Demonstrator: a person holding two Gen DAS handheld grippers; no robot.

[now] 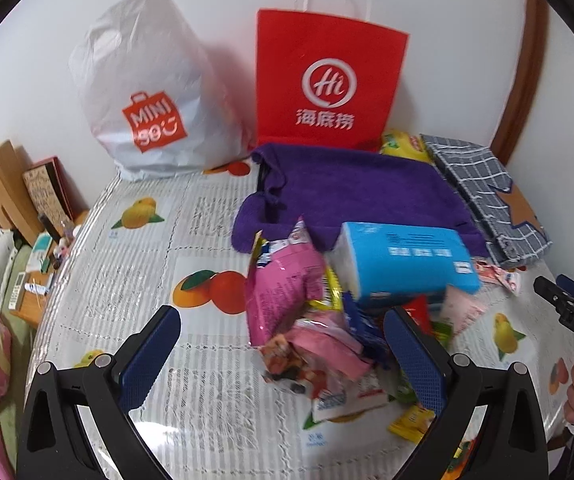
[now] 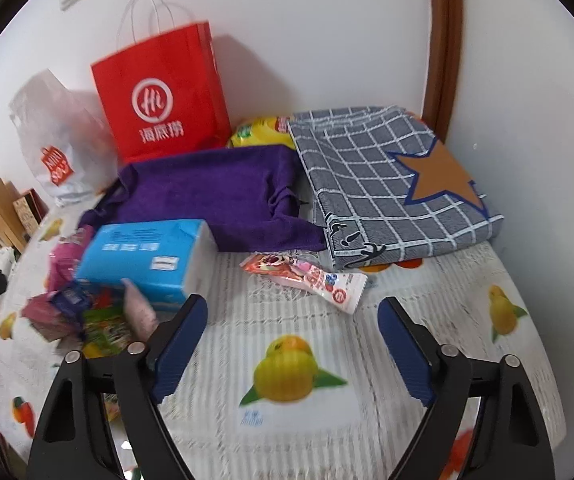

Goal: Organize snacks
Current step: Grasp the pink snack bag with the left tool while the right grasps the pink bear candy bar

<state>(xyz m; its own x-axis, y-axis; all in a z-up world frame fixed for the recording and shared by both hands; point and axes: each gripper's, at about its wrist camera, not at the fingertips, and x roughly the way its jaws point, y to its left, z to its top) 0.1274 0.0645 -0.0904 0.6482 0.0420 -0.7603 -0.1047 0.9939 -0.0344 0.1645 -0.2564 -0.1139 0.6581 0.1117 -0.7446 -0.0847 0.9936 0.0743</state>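
Note:
A heap of snack packets [image 1: 319,344] lies on the fruit-print tablecloth [image 1: 135,280]. A pink pouch [image 1: 283,284] stands in it, and a blue tissue pack [image 1: 403,260] rests on top. My left gripper [image 1: 283,340] hangs open just above the heap, with packets showing between its blue pads but untouched. In the right wrist view the heap [image 2: 87,312] and the tissue pack [image 2: 147,256] lie to the left. A single pink-and-white snack wrapper [image 2: 307,276] lies ahead of my right gripper [image 2: 293,332], which is open over bare cloth.
A red paper bag [image 1: 327,80] and a white plastic bag [image 1: 143,92] stand against the back wall. A purple towel [image 1: 347,196], a yellow packet [image 1: 403,144] and a folded checked cloth [image 1: 487,196] lie behind the heap. A wooden bench with clutter [image 1: 27,240] stands left of the table.

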